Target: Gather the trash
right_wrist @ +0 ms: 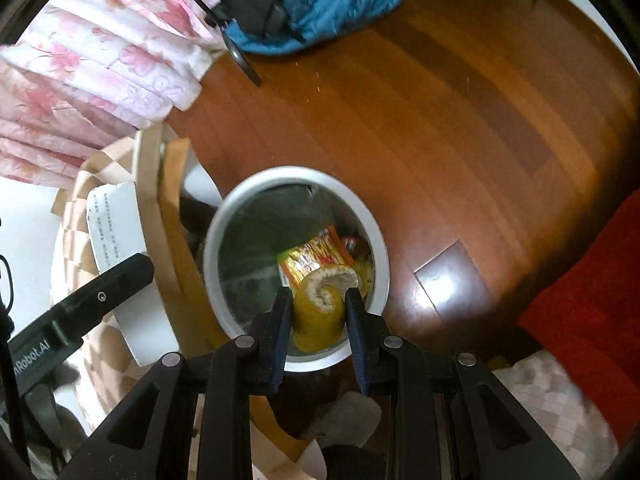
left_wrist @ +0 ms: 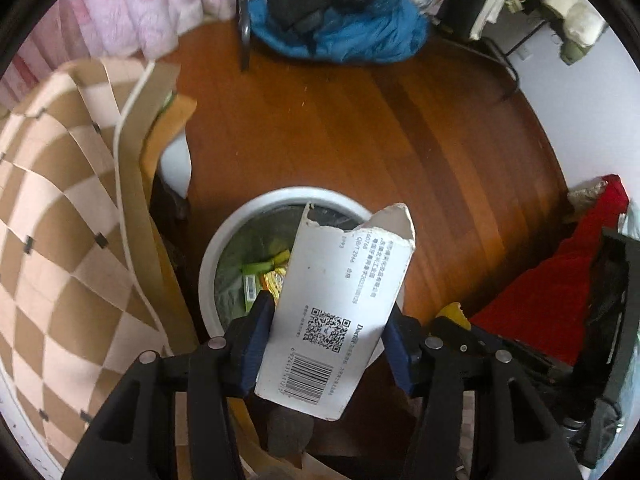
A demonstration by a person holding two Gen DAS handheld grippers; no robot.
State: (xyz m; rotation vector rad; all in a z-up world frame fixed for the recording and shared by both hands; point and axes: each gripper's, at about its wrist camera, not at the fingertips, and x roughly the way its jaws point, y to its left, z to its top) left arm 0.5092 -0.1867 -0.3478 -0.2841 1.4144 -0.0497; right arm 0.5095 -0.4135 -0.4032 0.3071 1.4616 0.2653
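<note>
At lower centre, our left gripper [left_wrist: 326,344] clamps the light, crushable torn carton [left_wrist: 340,304] by its sides above the bin [left_wrist: 208,264]; our right gripper [right_wrist: 318,314] pinches a soft peel [right_wrist: 320,304]

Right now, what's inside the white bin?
Inside the white bin: an orange-red snack wrapper and green packaging. The held peel and white carton cover the rest; the bottom is hidden.
</note>
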